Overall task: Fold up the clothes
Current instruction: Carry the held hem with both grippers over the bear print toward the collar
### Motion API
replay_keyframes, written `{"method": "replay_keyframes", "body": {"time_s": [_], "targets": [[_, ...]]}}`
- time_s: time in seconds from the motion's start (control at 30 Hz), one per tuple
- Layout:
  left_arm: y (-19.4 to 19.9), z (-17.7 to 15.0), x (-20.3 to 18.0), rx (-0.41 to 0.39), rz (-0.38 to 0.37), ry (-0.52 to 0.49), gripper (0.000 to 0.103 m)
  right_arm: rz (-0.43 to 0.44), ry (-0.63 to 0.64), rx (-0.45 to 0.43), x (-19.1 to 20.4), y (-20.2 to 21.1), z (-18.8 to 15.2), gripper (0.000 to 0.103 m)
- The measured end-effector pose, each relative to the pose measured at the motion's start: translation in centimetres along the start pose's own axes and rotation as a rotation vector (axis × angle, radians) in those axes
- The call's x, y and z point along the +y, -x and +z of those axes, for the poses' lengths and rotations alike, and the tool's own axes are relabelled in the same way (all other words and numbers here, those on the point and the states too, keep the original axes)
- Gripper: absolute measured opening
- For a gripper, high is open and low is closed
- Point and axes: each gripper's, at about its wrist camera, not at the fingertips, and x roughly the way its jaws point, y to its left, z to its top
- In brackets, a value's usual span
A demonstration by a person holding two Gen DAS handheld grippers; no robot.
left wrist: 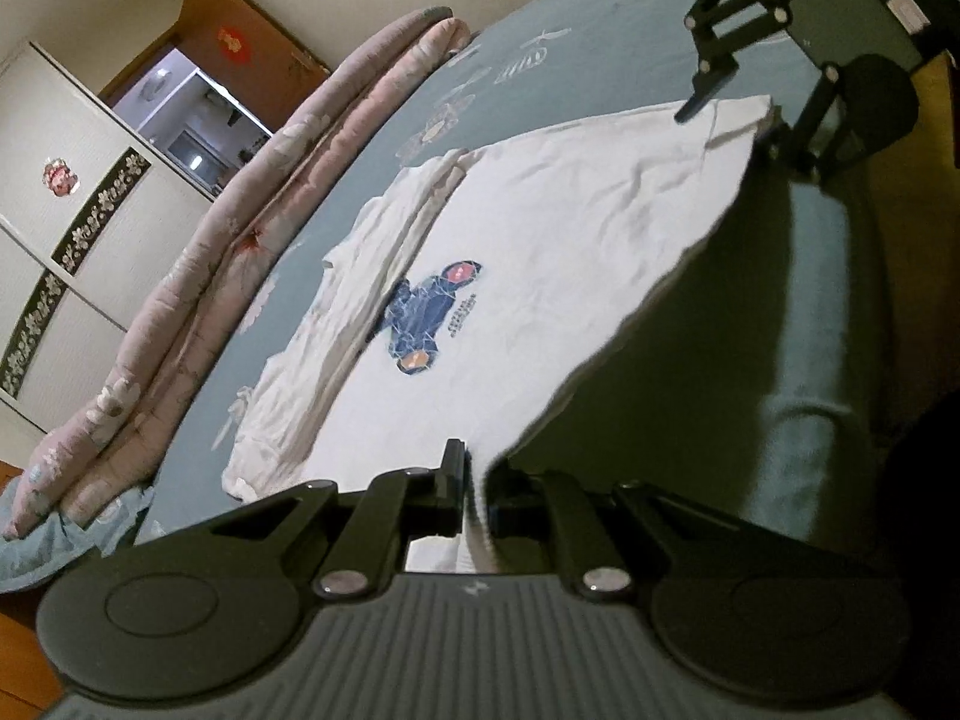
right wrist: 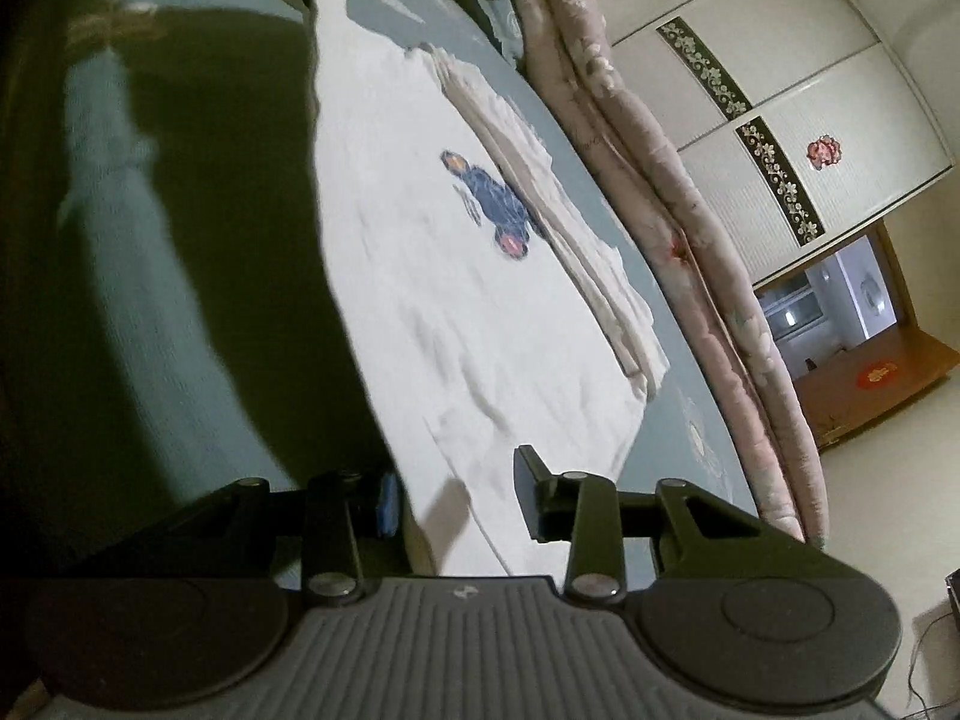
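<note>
Left gripper is clenching the white shirt hem; right gripper, jaws parted, is straddling the opposite edge above bare bed.

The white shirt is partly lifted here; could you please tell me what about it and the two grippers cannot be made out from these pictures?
- Underside of the white shirt: hidden by the raised cloth in both views.
- Shirt print: small lettering beside it is too small to read.
- Right gripper: cloth lies between the fingers; the right wrist view is blurred, so whether it pinches is unclear.
- Left gripper: the corner it pinches is hidden by the fingers.
</note>
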Motion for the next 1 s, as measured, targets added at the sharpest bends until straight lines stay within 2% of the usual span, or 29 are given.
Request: {"method": "replay_keyframes", "body": {"time_s": [0.03,0.1,0.17,0.4,0.5,0.63,0.77,1.0], "targets": [[0.0,-0.1,-0.1,0.0,-0.002,0.003,0.006,0.01,0.002,0.013,-0.1,-0.1,-0.2,0.039],[0.0,-0.2,-0.2,0.001,-0.004,0.005,0.006,0.032,0.006,0.039,-0.4,-0.2,-0.5,0.013],[0.0,-0.3,-0.3,0.004,-0.007,0.01,0.006,0.056,-0.001,0.062,-0.7,-0.3,-0.8,0.007],[-0.1,-0.4,-0.6,0.039,-0.001,0.033,0.006,0.075,-0.062,0.055,-2.6,0.3,-0.3,0.005],[-0.5,-0.1,0.2,0.076,-0.033,0.076,0.005,0.08,-0.094,0.05,-4.2,0.0,0.3,0.005],[-1.2,0.7,2.8,0.141,-0.105,0.189,0.005,0.089,-0.115,0.042,-6.7,-1.3,1.5,0.005],[-2.6,1.9,5.9,0.201,-0.146,0.246,0.005,0.098,-0.135,0.035,-9.2,-2.7,2.7,0.005],[-6.0,3.9,10.4,0.235,-0.104,0.261,0.005,0.11,-0.174,0.019,-13.4,-6.0,4.4,0.005]]}}
